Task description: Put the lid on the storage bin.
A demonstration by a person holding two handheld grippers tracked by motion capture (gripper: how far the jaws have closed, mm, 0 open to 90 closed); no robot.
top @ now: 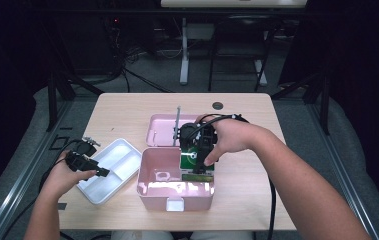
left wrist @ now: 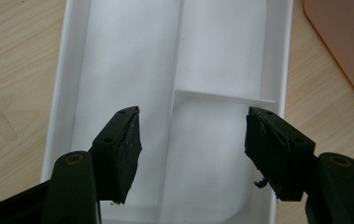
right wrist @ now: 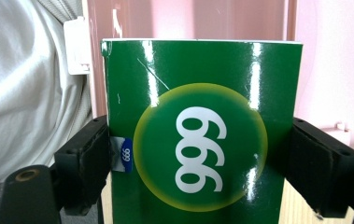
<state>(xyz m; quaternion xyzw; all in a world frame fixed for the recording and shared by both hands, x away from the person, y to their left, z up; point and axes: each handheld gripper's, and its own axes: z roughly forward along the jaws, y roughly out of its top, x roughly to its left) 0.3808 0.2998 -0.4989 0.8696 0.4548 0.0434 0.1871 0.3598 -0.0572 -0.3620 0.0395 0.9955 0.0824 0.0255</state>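
The right tongs [right wrist: 198, 154] clamp a glossy green "999" cardboard box [right wrist: 202, 130] by its sides, long axis upright, lowering it into the pink plastic storage box [top: 159, 187] beneath. Next, release it inside. The left tongs [left wrist: 193, 149] hang open over a white divided tray [left wrist: 118, 56].

The right gripper [top: 200, 167] has the green box [right wrist: 202, 135] filling its gap; the pink bin [top: 149, 187] walls close around it. Below the left gripper [left wrist: 193, 154], spread wide, the white tray's [left wrist: 277, 51] 1 divider rises.
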